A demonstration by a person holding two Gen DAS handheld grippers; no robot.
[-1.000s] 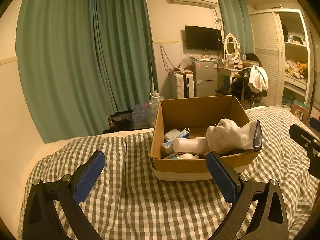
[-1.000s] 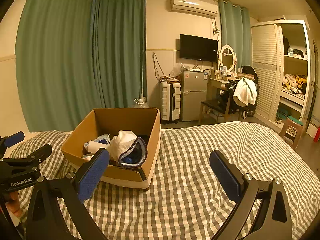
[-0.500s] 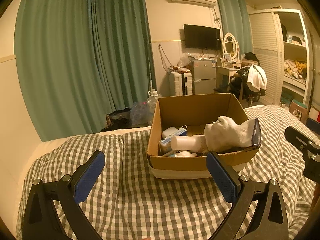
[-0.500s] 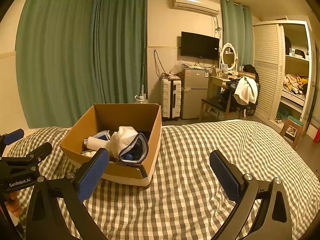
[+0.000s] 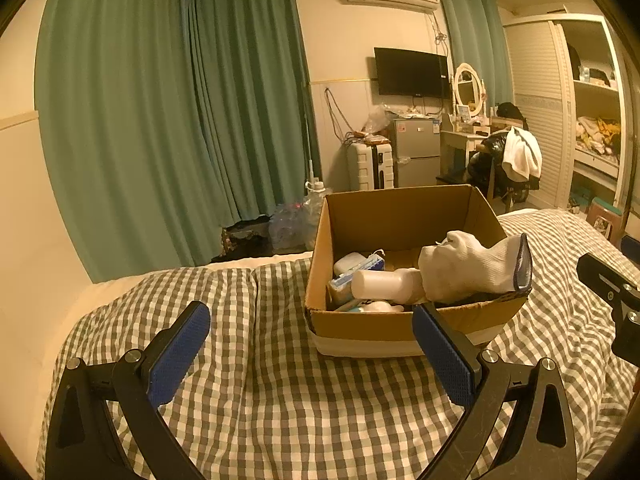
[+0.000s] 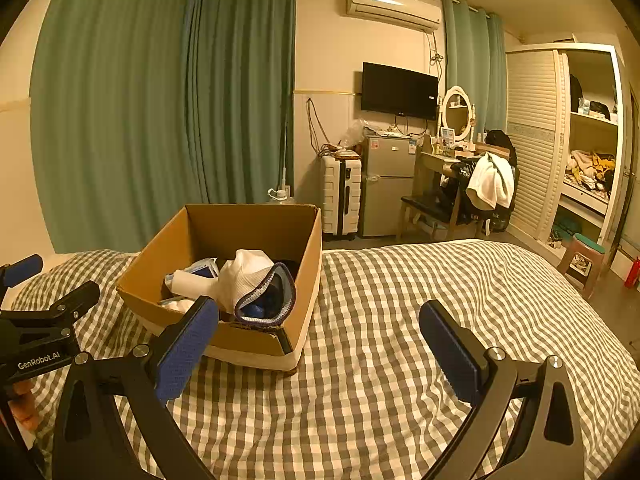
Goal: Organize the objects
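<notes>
An open cardboard box (image 5: 372, 326) stands on the checked bed cover (image 5: 280, 392). In it lie a white sock with a blue-grey cuff (image 5: 472, 266), a white bottle (image 5: 384, 284) and small packets. The box (image 6: 256, 344) and the sock (image 6: 256, 284) also show in the right wrist view. My left gripper (image 5: 312, 354) is open and empty, in front of the box and slightly to its left. My right gripper (image 6: 320, 344) is open and empty, to the right of the box's front corner.
The bed cover (image 6: 440, 300) stretches to the right of the box. Green curtains (image 5: 160, 120) hang behind the bed. A suitcase (image 6: 342, 196), a small fridge (image 6: 388, 184), a desk with a chair (image 6: 472, 192) and an open wardrobe (image 6: 584, 152) stand across the room.
Both grippers have drawn back slightly from the box; it sits a little further left in the left wrist view. Both stay open and empty.
</notes>
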